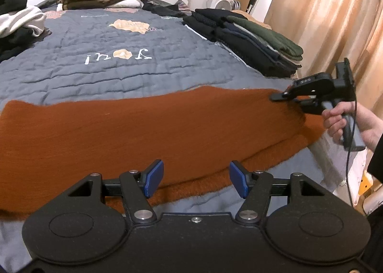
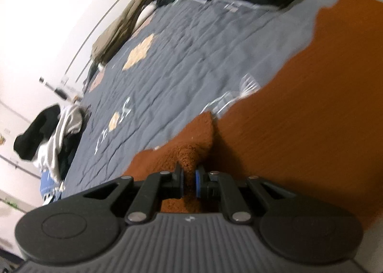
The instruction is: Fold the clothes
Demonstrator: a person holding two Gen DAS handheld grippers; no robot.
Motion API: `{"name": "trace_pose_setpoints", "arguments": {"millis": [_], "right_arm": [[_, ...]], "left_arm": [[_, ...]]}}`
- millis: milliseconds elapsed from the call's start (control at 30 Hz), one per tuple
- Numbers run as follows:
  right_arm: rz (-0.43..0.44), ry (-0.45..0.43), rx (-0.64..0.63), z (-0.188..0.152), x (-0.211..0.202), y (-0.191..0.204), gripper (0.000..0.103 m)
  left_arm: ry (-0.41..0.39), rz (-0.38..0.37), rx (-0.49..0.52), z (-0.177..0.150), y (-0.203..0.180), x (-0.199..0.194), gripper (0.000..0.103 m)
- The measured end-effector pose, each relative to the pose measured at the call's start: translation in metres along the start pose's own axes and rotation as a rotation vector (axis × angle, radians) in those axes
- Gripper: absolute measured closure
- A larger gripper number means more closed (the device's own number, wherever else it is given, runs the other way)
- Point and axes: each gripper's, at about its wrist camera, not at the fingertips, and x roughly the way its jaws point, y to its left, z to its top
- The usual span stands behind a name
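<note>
The grey quilted bed [image 1: 100, 74] carries folded stacks at its far edges, so some clothes look done; the rust-orange garment [image 1: 148, 129] lies spread across the near edge, one fold seemingly begun and more left. The left gripper [image 1: 196, 178] hovers over it, jaws apart and empty; the right gripper [image 2: 189, 177] is pinched tight on a bunched corner. Only the left view shows the person's hand [image 1: 340, 124]; only the right shows the pinch.
</note>
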Motion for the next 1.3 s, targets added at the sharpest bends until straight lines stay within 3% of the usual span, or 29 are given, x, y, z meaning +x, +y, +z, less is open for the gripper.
{"name": "trace_pose_setpoints", "arguments": {"millis": [367,600,967,1133,1300], "right_arm": [[-0.170,-0.082,0.032,0.056,-0.038,-0.075,0.094],[-0.259,-0.106,-0.004,0.086,-0.058,-0.102,0.094],[-0.398,-0.228,-0.026,0.133,-0.099,-0.133,0.094],[-0.503,-0.210,-0.070,0.135,-0.090,-0.151,0.094],[-0.577,-0.276,-0.150,0.123,-0.078,-0.154,0.091]], "left_arm": [[0.010,0.005,0.025,-0.002,-0.006,0.005,0.043],[0.030,0.027,0.027,-0.003,-0.002,0.013,0.043],[0.060,0.042,0.049,-0.010,-0.003,0.022,0.043],[0.068,0.050,0.050,-0.011,-0.002,0.024,0.043],[0.070,0.057,0.052,-0.012,-0.001,0.023,0.043]]}}
